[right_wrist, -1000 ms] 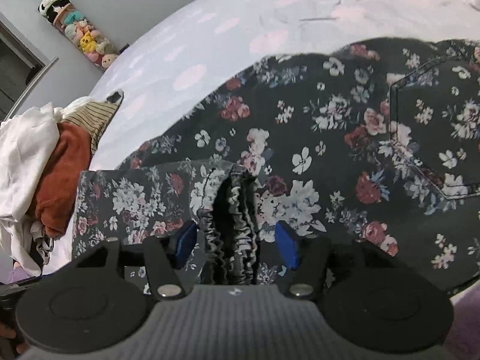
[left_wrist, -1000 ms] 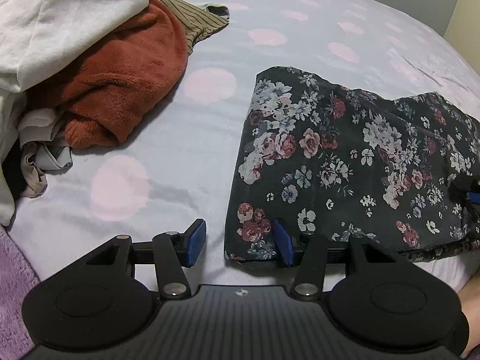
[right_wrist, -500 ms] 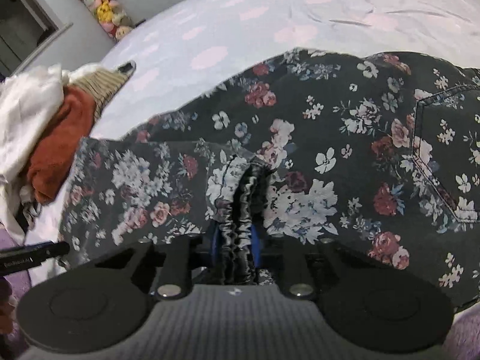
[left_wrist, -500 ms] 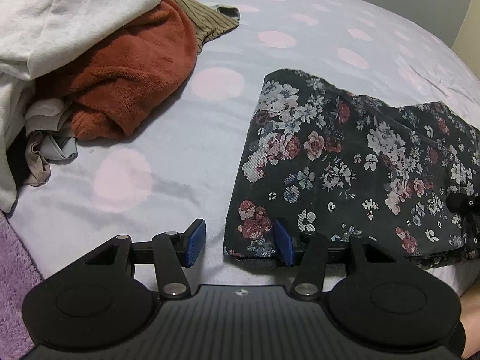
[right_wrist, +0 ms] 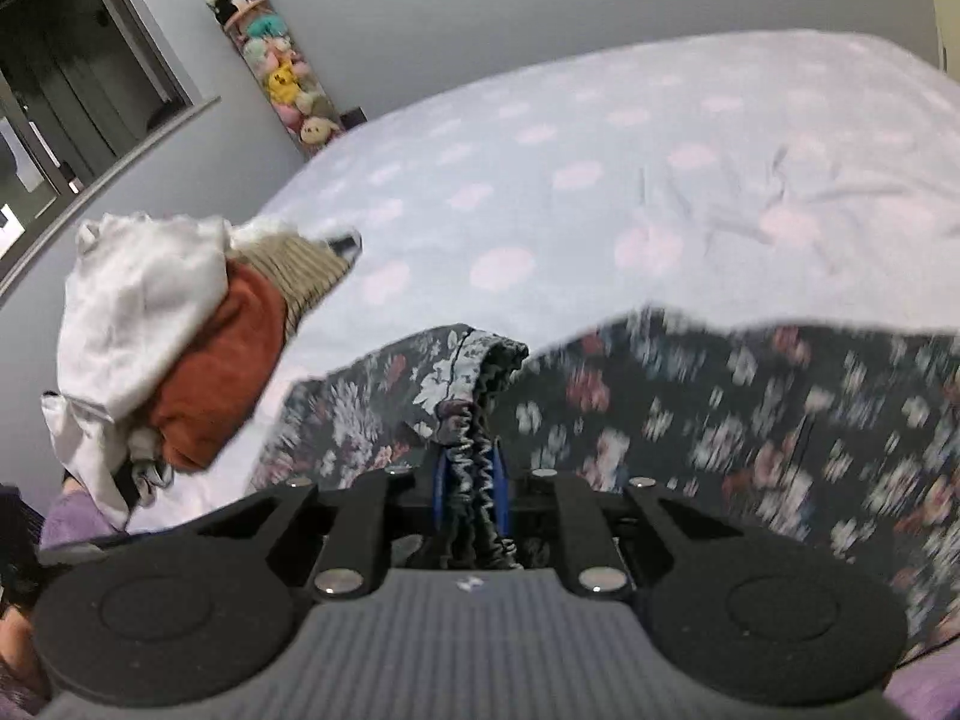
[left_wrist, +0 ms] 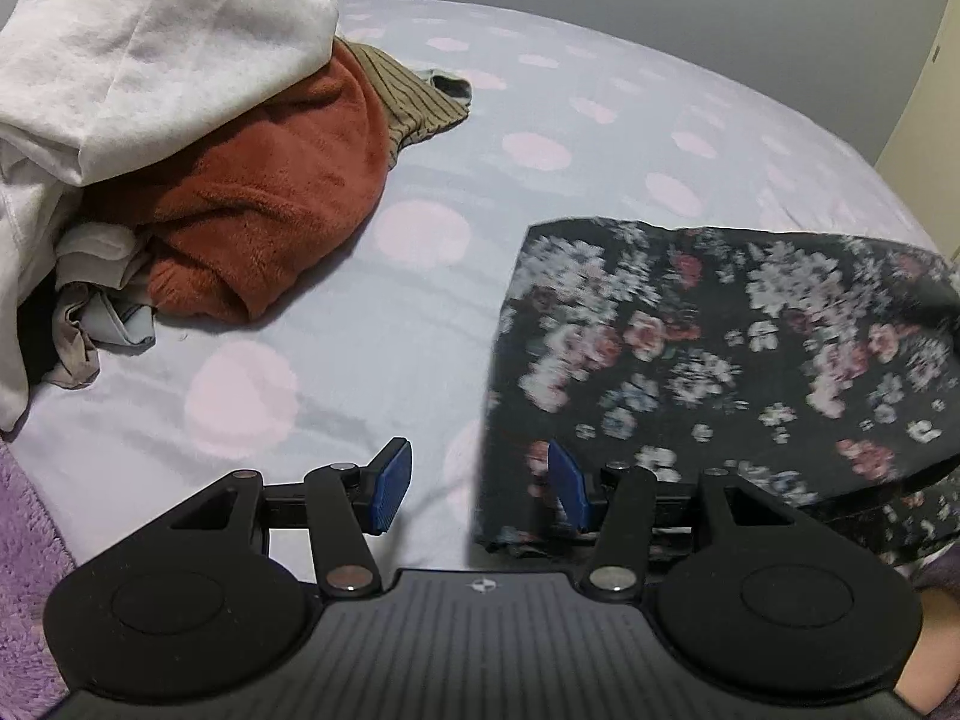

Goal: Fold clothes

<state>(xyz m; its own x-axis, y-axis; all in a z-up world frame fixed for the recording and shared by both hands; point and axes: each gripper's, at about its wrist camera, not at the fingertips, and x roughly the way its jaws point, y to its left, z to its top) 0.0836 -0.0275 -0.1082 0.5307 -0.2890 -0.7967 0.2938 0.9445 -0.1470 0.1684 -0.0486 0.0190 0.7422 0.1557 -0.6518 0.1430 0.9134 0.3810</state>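
Note:
A dark floral garment (left_wrist: 720, 354) lies on the dotted bedsheet, motion-blurred, and also shows in the right wrist view (right_wrist: 750, 420). My right gripper (right_wrist: 471, 492) is shut on its gathered elastic waistband (right_wrist: 474, 468) and holds it raised off the bed. My left gripper (left_wrist: 480, 483) is open at the garment's near left corner; its right fingertip (left_wrist: 567, 483) overlaps the cloth edge, its left fingertip (left_wrist: 390, 480) is over bare sheet.
A pile of clothes, white (left_wrist: 150, 42), rust-orange (left_wrist: 258, 198) and striped tan (left_wrist: 414, 102), sits at the left; it also shows in the right wrist view (right_wrist: 174, 354). A purple blanket (left_wrist: 24, 540) edges the bed. A tube of plush toys (right_wrist: 282, 78) stands by the wall.
My right gripper closed on the elastic waistband and lifted it, so the floral garment is rising and blurred. My left gripper stayed open at the garment's corner.

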